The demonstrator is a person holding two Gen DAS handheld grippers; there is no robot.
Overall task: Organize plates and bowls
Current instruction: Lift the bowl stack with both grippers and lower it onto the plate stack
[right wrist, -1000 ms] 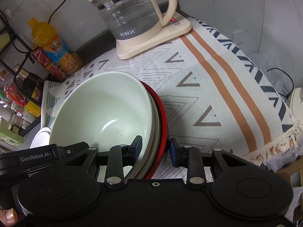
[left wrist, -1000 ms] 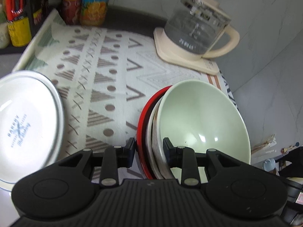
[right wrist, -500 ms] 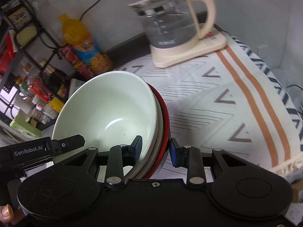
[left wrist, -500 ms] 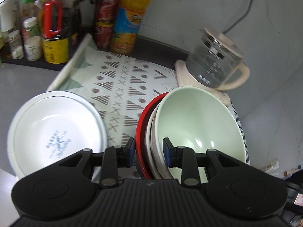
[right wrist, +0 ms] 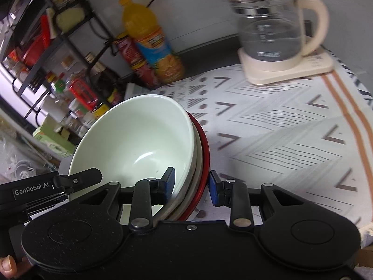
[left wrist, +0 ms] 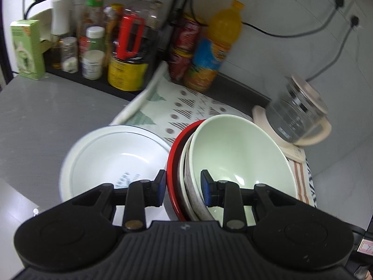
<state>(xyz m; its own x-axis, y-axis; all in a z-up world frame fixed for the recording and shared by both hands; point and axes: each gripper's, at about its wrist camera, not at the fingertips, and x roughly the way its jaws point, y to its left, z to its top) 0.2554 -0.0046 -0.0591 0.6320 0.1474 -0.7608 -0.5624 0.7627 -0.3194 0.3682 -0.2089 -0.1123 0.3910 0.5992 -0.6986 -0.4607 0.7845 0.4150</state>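
A stack of three nested bowls hangs tilted between both grippers: a pale green bowl inside, a grey-white bowl around it, and a red bowl outermost. My left gripper is shut on the stack's left rim, one pad inside the green bowl and one outside the red. My right gripper is shut on the opposite rim the same way. A white plate with a blue mark lies on the counter just left of the stack, below it.
A glass kettle stands on its cream base at the back right of the patterned cloth. An orange juice bottle, cans and a rack of several bottles line the wall. The grey counter lies to the left.
Both grippers have risen and carried the bowl stack leftward, away from the kettle. The white plate now lies close beside the stack, and the bottle rack has come into view.
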